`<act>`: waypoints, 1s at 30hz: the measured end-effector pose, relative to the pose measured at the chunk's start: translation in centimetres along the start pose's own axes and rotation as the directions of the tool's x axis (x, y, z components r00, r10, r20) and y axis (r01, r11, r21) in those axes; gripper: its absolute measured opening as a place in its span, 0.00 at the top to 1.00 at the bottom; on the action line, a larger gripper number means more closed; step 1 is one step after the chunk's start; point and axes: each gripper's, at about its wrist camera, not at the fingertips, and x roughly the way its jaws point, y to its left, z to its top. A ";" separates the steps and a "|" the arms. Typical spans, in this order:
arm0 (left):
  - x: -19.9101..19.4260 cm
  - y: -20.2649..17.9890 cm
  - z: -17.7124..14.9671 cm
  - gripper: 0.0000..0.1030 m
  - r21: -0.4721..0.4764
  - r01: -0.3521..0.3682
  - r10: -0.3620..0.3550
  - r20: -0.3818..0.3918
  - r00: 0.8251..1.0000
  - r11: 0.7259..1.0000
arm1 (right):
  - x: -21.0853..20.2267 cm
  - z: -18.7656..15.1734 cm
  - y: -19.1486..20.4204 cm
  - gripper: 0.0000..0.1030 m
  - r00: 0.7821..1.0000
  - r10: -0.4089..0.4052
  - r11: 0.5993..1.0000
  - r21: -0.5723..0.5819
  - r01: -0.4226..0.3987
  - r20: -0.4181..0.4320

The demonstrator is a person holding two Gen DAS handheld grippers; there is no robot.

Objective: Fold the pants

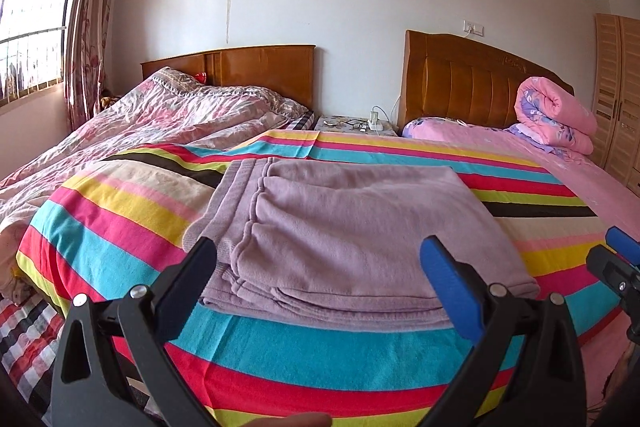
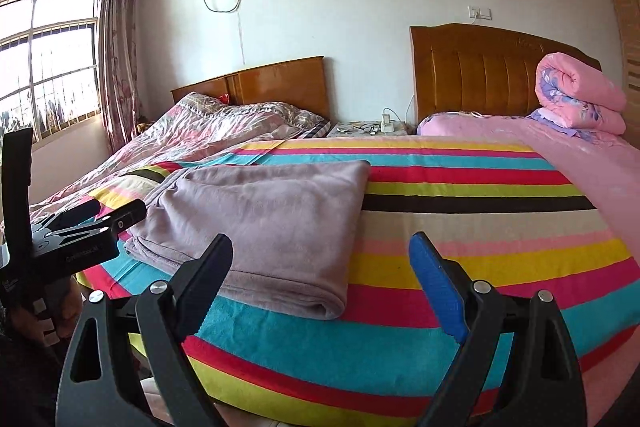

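Left wrist view shows the folded lilac fleece pants point(image 1: 352, 227) at twelve o'clock on the striped bedspread point(image 1: 320, 359), both hand-held grippers gaping empty; a careless brush could spill the stack.

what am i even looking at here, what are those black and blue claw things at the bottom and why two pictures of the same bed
Those claws are tools, not a robot: a person holds one two-finger hand-held gripper in each hand, and each carries a wide-angle camera looking forward along its fingers. One picture comes from the left hand-held gripper, the other from the right hand-held gripper, so you see the same bed from two nearby spots. In the right view the left tool also shows at the left edge. On the striped blanket lie lilac pants, already folded into a neat stack. Both grippers are open and hold nothing. Behind are a rolled pink quilt and a small nightstand.
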 end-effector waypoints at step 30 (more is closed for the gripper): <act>-0.2 0.0 -0.2 0.01 0.021 0.007 -0.008 0.017 1.000 1.000 | -0.1 -0.2 1.1 0.16 1.000 0.013 0.999 -0.034 -0.013 0.004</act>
